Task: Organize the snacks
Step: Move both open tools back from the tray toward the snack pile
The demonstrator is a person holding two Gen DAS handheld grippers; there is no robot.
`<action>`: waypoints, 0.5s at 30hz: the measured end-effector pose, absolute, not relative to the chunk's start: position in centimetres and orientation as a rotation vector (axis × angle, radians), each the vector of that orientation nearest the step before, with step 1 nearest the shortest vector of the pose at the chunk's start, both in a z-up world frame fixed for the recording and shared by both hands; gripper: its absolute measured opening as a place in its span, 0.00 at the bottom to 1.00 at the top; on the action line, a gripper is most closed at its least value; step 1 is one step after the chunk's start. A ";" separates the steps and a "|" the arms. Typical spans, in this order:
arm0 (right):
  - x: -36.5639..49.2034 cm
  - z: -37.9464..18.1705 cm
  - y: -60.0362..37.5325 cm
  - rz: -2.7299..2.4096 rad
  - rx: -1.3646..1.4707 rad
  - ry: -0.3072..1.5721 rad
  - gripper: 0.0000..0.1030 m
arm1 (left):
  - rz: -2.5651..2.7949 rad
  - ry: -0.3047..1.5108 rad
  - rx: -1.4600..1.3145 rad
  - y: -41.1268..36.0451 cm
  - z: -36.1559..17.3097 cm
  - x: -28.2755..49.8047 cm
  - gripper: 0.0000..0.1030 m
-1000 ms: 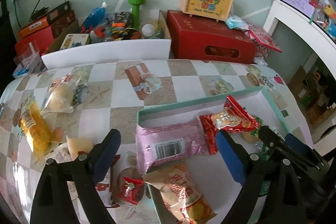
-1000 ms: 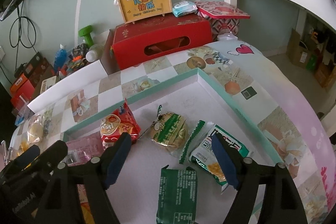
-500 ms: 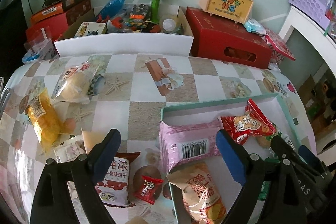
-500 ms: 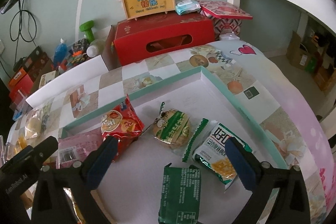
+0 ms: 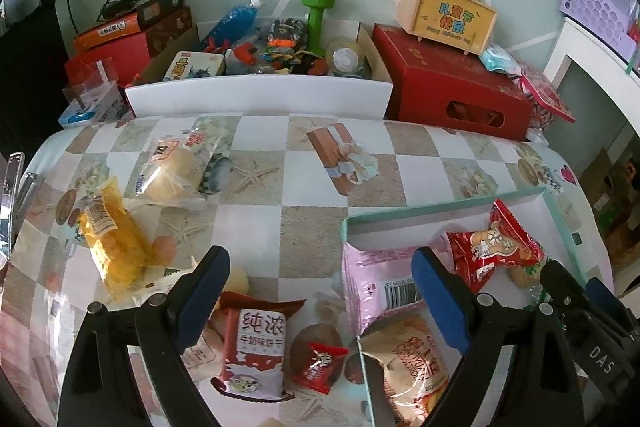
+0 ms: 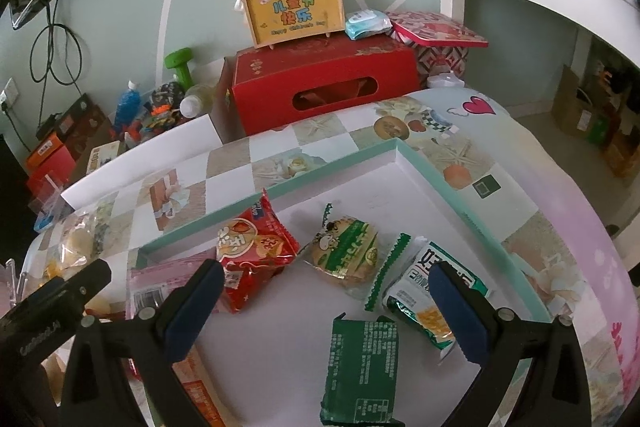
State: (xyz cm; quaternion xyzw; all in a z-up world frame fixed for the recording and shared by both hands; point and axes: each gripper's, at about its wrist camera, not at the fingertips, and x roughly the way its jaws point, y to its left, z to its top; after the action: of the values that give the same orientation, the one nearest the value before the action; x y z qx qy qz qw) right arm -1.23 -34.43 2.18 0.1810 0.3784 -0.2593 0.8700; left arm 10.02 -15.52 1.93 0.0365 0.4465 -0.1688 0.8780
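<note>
Right tongs point(image 6: 324, 311) have spread wider; left tongs point(image 5: 320, 301) have slid left across the bench point(image 5: 316, 235).
Both tongs wide, gripping nothing. Tray point(image 6: 440, 183), frame centre, holds red packet point(image 6: 252, 247) and green packet point(image 6: 362, 367); milk biscuit packet point(image 5: 254, 351) lies on bench, lower centre.

the wooden handle box point(image 6: 295, 11), far beyond the right gripper point(image 6: 326, 301), reads "儿童节快乐" — "happy children's day" beneath. between the left gripper's point(image 5: 320, 291) jaws, the red-and-white biscuit packet point(image 5: 256, 351) reads "纯浓" — smaller print beneath too blurred to read.
</note>
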 end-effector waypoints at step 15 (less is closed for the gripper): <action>-1.2 4.3 -32.4 -0.515 0.350 0.755 1.00 | -0.316 0.971 0.026 -12.5 2.4 10.1 0.90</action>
State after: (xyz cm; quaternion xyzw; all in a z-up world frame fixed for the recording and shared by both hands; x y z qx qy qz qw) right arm -1.24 -32.43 4.26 0.1682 0.3626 -0.2473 0.8827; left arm 10.08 -12.53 2.36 0.0126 0.4645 -0.1511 0.8725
